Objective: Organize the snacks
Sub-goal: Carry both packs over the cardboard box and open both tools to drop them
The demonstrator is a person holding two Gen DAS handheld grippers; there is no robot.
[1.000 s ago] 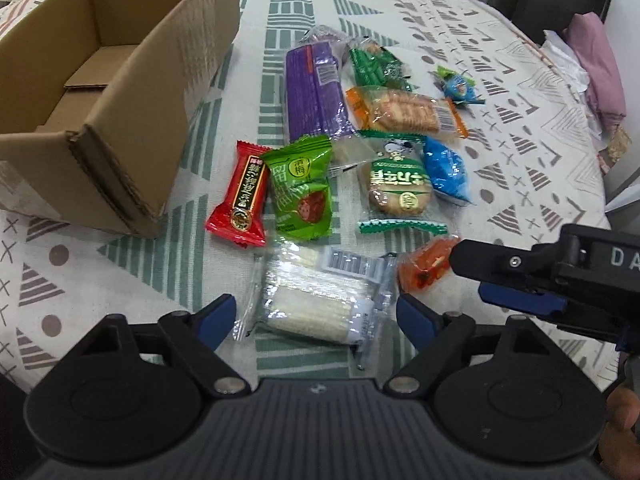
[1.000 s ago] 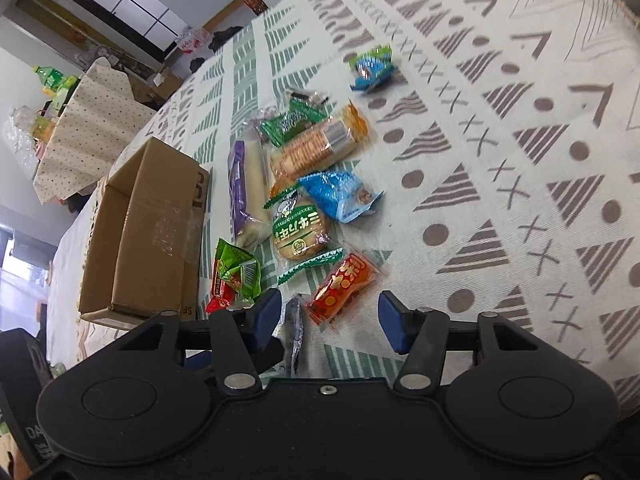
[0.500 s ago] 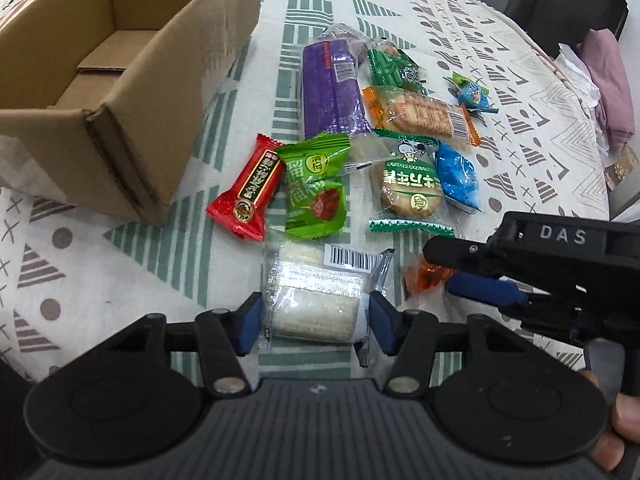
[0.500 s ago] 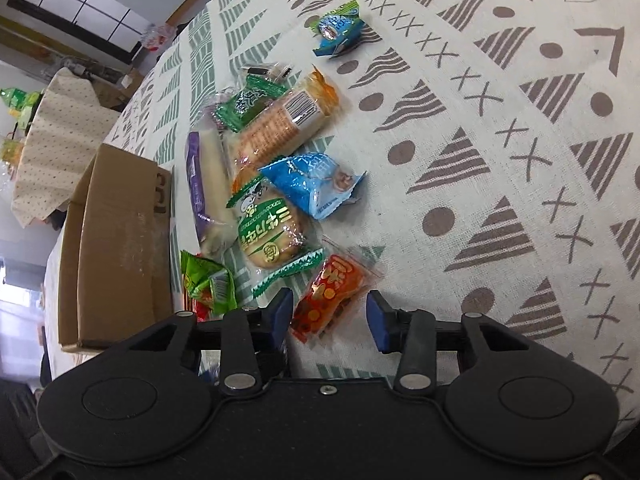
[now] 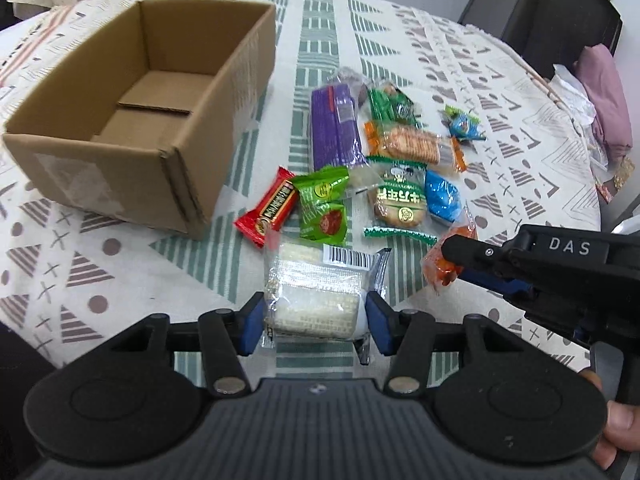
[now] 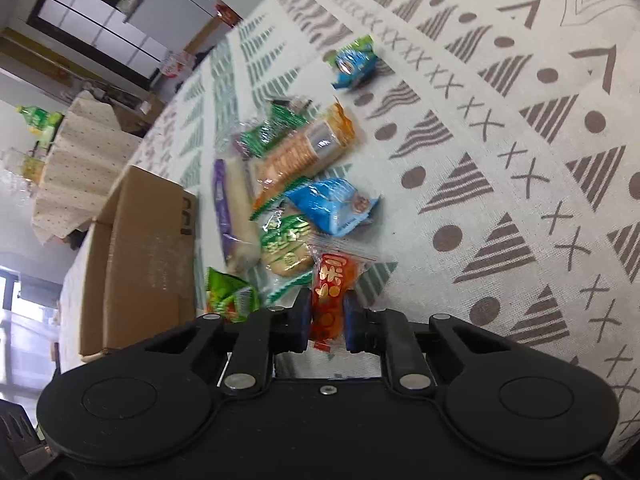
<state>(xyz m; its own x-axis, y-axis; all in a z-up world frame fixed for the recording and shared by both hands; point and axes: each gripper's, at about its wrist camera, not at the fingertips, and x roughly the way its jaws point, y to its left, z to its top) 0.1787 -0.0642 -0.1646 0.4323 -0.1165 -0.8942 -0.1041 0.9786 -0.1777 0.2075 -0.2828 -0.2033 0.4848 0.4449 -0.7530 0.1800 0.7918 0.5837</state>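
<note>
Snacks (image 5: 396, 168) lie mid-frame beside the empty box (image 5: 240, 80); left gripper (image 5: 314, 322) clamps the clear wafer pack (image 5: 312, 296), right gripper (image 6: 327, 320), jaws just closing, pinches the orange packet (image 6: 330, 292), ready for boxing.

In the left wrist view the right hand-held gripper (image 5: 450, 276) covers most of the orange snack packet (image 5: 434, 268). The person's hand (image 5: 612, 436) holding it is cut off by the picture's right edge. The lower end of the clear wafer pack (image 5: 314, 300) is hidden behind the left hand-held gripper (image 5: 314, 326). In the right wrist view the snacks ahead of the right hand-held gripper are motion-blurred, and print on the green packet (image 6: 232, 296) cannot be read. The cardboard box (image 6: 136, 256) shows only its outer side.
</note>
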